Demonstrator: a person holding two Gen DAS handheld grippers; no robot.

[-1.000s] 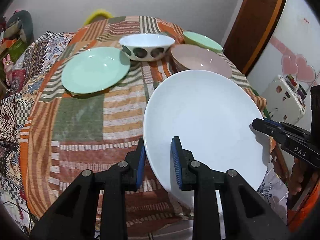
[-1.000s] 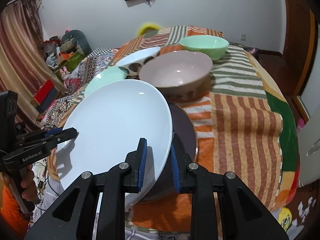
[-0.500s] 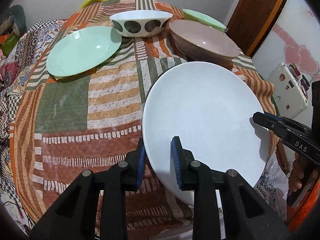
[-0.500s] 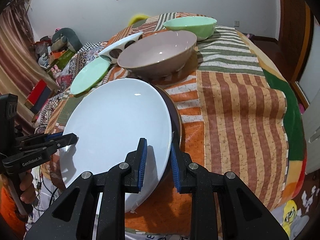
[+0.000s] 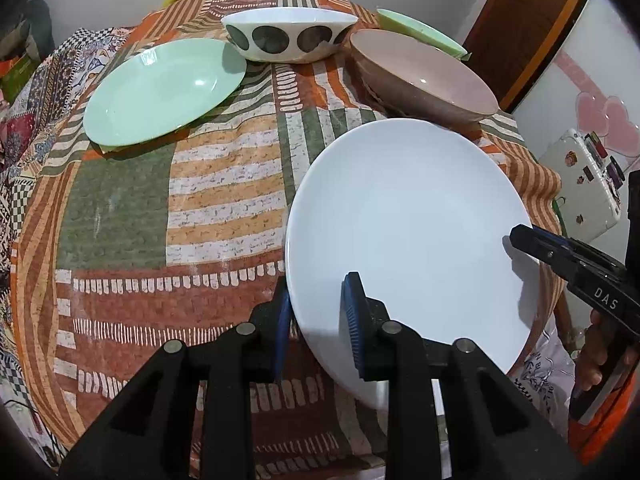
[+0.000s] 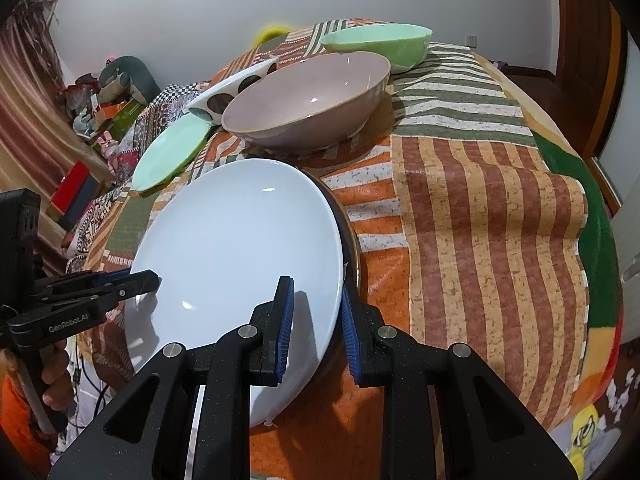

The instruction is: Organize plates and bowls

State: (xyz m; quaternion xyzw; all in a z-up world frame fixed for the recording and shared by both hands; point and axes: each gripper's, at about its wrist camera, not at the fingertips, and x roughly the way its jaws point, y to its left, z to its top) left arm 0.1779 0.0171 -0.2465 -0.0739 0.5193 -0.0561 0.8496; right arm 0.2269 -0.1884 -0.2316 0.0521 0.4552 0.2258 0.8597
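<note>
The white plate (image 5: 404,236) is the landmark here. Nearest to the camera, the left gripper (image 5: 318,330) has its blue pads on both sides of the near left rim of the plate, with only a narrow opening, and it grips the rim. The right gripper (image 6: 316,320) does the same on the right rim: one pad lies on the upper face, the other goes under the edge, so the fingers are closed on the plate. The plate is tilted, and its near part reaches out past the edge of the table (image 6: 480,216).

Directly under the plate, on its right side, the rim of a dark plate (image 6: 350,240) shows; I cannot tell if the two touch. Behind the white plate stands the pink bowl (image 6: 312,100). Far left of the white plate lies the green plate (image 5: 160,88). Behind that one is the spotted bowl (image 5: 288,38), and the green bowl (image 6: 380,46) stands farthest, behind the pink bowl.
</note>
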